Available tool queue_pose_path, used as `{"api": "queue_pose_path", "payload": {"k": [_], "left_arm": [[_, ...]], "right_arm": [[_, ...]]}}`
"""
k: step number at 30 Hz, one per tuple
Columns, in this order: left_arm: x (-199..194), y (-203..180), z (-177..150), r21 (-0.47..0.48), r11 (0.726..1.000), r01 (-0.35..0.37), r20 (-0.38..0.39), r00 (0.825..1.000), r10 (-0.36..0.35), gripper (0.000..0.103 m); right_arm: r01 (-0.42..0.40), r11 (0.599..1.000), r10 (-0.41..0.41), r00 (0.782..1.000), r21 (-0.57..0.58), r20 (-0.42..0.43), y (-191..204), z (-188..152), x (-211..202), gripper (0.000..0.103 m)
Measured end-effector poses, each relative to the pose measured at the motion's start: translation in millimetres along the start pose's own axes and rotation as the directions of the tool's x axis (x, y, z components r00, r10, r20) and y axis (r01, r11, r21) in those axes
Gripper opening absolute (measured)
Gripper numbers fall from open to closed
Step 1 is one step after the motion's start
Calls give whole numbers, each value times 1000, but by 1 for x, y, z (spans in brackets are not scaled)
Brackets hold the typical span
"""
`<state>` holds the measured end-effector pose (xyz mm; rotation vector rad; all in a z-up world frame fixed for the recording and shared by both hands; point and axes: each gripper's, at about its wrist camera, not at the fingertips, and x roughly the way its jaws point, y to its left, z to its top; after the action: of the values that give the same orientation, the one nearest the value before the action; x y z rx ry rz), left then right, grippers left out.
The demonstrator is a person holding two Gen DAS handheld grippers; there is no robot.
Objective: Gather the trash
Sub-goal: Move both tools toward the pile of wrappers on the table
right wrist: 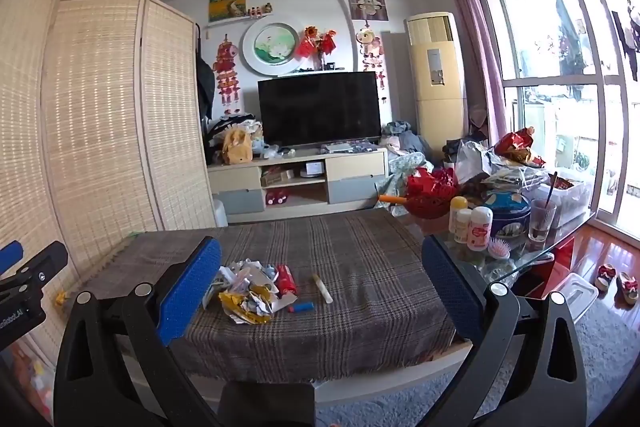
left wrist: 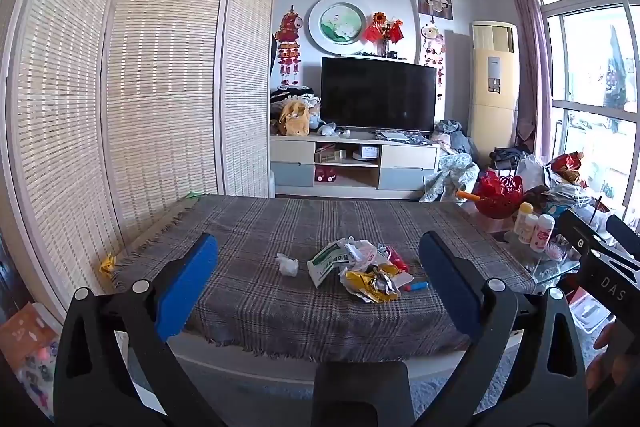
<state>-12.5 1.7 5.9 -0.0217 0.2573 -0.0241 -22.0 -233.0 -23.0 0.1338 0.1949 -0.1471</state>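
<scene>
A pile of trash [left wrist: 362,269] lies on the plaid-covered table [left wrist: 280,307]: white and green wrappers, crumpled gold foil [left wrist: 374,285], a red packet and a small blue piece [left wrist: 418,285]. A crumpled white tissue [left wrist: 287,264] lies just left of it. The pile also shows in the right wrist view [right wrist: 252,287], with a red packet [right wrist: 286,281], a blue piece [right wrist: 302,307] and a pale tube [right wrist: 322,289] to its right. My left gripper [left wrist: 320,283] is open and empty, short of the table's near edge. My right gripper [right wrist: 320,287] is open and empty too.
A glass side table [right wrist: 520,259] on the right holds bottles [right wrist: 470,223], a blue tin, a glass, a red basket [right wrist: 430,195] and bags. A bamboo folding screen [left wrist: 140,87] stands on the left. A TV on its cabinet [left wrist: 378,95] is behind the table.
</scene>
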Motion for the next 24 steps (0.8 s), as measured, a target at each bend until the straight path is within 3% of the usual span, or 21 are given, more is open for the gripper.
{"api": "queue_pose_path", "payload": {"k": [24], "left_arm": [[3,3,-2,-11,1000,-5,-1,1000,5,95]], "right_arm": [[3,1000,-3,1000,-21,-20,1,1,6,100]]}}
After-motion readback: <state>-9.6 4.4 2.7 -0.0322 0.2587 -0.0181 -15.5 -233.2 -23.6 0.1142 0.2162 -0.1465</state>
